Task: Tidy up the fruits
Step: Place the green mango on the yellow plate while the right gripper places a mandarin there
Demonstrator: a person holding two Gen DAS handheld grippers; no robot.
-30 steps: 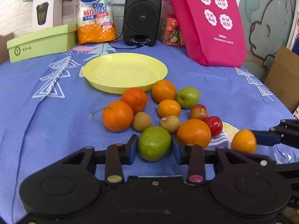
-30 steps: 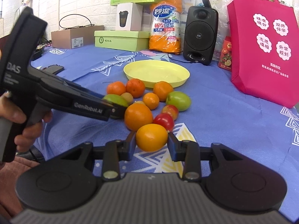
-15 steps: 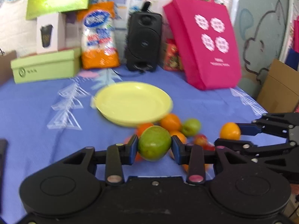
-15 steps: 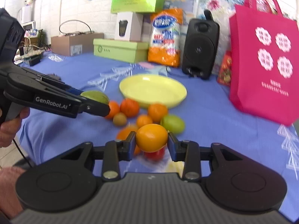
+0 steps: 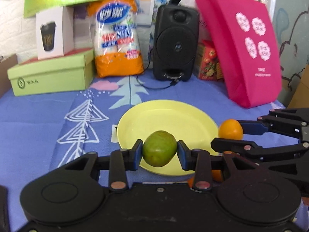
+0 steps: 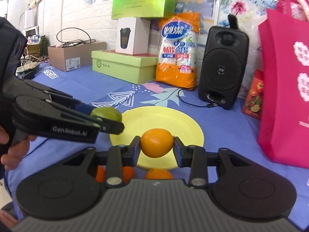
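Carrying two fruits above the round yellow plastic plate [image 5: 193,116], which is bare: left gripper [image 5: 160,151] fingers clamped on round green fruit [image 5: 159,148], right gripper [image 6: 156,146] on smooth orange fruit [image 6: 156,145]; other oranges [image 6: 159,173] wait on the table

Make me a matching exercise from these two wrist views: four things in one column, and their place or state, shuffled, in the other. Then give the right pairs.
Things
1. green fruit
2. orange fruit
3. yellow plate
4. black speaker

Places or states
A. lying on the blue tablecloth with nothing on it
B. clamped in the right gripper
C. standing at the back, beside the pink bag
D. clamped in the left gripper

Pairs: 1-D, 2-B, 3-A, 4-C
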